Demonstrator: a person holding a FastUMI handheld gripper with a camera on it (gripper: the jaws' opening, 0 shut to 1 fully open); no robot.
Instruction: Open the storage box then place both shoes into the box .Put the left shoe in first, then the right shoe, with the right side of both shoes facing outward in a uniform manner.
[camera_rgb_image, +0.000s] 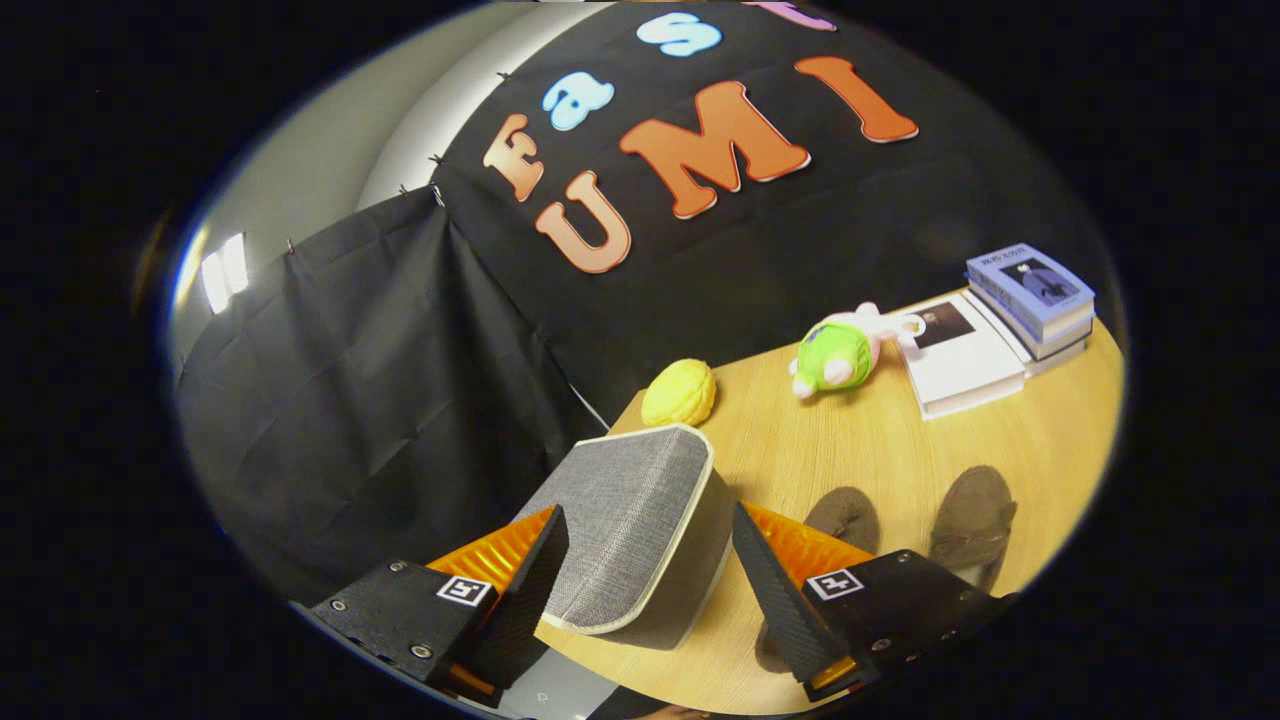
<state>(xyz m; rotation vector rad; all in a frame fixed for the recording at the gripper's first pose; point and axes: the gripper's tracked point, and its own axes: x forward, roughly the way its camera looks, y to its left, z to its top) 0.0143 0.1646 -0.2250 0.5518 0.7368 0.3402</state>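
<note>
Fingers of the gripper (648, 565) are standing spread wide, flanking the grey fabric storage box (630, 525) with its cream-edged lid down, contents hidden. Two brown shoes (970, 520) are lying beside it on the wooden table (900, 440).

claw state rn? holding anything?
Claw: open, holding nothing; the grey storage box sits between its fingers, neither visibly pressing on it.

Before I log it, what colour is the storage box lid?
Grey woven fabric lid with pale edging, clearest in the gripper view.
</note>
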